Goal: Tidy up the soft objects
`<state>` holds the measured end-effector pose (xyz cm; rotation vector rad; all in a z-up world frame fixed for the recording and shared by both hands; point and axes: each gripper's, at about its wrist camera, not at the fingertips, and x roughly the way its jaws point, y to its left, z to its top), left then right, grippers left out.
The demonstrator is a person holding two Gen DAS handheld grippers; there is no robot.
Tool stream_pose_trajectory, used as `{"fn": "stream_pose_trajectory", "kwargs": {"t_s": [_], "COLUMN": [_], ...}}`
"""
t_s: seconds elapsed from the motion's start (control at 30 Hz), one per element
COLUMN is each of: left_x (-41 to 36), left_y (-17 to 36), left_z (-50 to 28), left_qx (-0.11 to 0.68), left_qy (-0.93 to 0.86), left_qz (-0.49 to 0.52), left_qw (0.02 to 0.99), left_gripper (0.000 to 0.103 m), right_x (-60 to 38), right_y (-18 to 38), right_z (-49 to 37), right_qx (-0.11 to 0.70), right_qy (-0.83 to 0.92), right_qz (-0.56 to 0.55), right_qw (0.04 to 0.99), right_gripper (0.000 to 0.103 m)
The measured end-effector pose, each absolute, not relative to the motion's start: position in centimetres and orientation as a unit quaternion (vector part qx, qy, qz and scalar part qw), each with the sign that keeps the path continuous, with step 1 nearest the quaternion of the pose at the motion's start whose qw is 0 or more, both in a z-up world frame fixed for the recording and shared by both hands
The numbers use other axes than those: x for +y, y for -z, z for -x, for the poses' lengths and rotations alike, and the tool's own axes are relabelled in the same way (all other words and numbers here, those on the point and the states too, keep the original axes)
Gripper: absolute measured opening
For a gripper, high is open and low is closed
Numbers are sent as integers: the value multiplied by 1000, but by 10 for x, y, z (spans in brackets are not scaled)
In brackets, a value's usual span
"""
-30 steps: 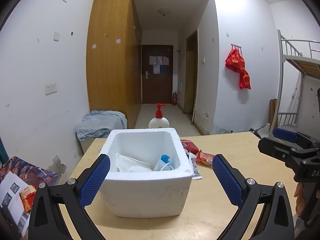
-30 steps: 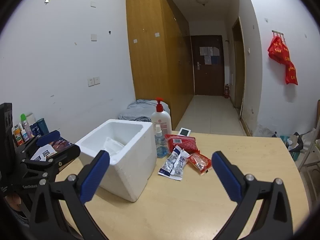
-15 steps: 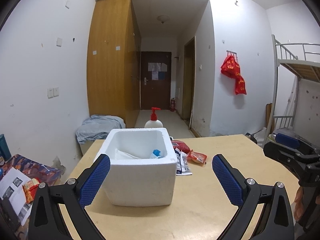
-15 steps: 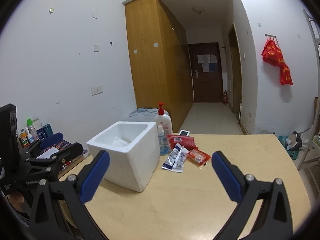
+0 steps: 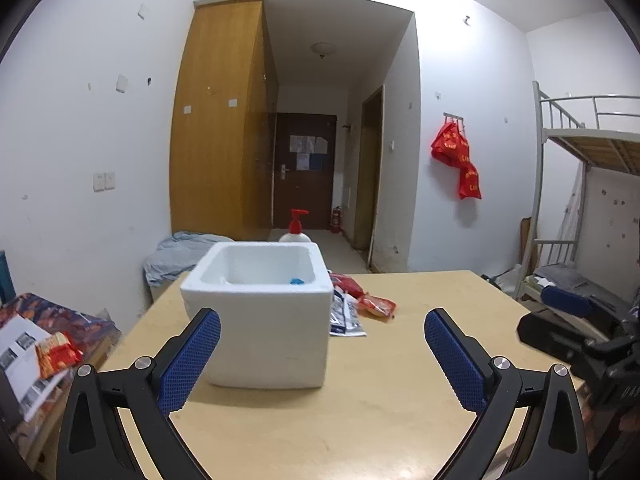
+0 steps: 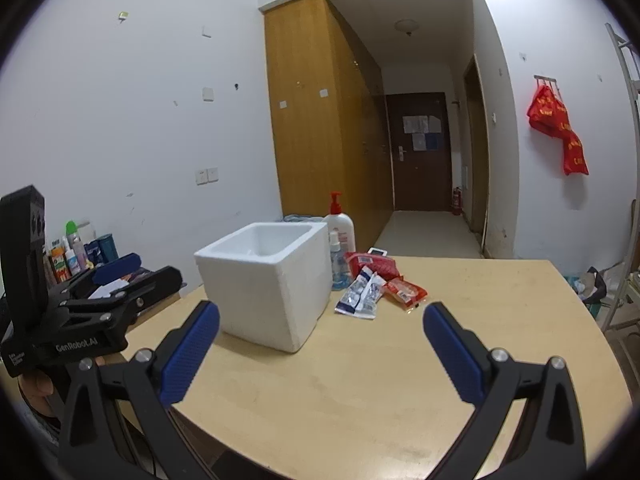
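A white foam box [image 5: 260, 308] [image 6: 268, 276] stands on the wooden table [image 5: 400, 380] [image 6: 400, 360]; a blue bit shows inside near its right wall. Right of the box lie soft packets: a blue-and-white one [image 5: 345, 316] [image 6: 360, 294], a small red one [image 5: 376, 305] [image 6: 406, 291] and a larger red pack [image 6: 370, 264]. My left gripper [image 5: 322, 354] is open, held back from the box with nothing between its pads. My right gripper [image 6: 320, 350] is open and empty too, above the table's near part. Each gripper shows at the edge of the other's view.
A pump bottle [image 6: 340, 226] and a small clear bottle [image 6: 335, 260] stand behind the box. Left of the table is a low surface with bottles [image 6: 76, 252] and papers [image 5: 28, 344]. A bunk bed [image 5: 580, 168] is at the right; a grey bundle [image 5: 176, 256] lies beyond the table.
Both grippers have pulled back and risen from the box, which now looks smaller and farther. Both stayed open; nothing was picked up.
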<state>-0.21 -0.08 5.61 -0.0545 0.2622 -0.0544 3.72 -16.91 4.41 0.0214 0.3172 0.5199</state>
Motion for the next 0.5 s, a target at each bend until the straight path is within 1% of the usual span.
{"fn": "stream_pose_trajectory", "kwargs": {"t_s": [0.5], "left_x": [0], "left_y": [-14], "left_z": [11], "left_qx": [142], "left_qy": [23], "left_qz": [35], "left_qw": [989], "left_gripper": [102], "right_x": [-173], "right_y": [-18], "right_z": [-17], "right_qx": [154], "right_qy": [-243], "right_qz": [-27], "right_qw": [957], "right_gripper": [103]}}
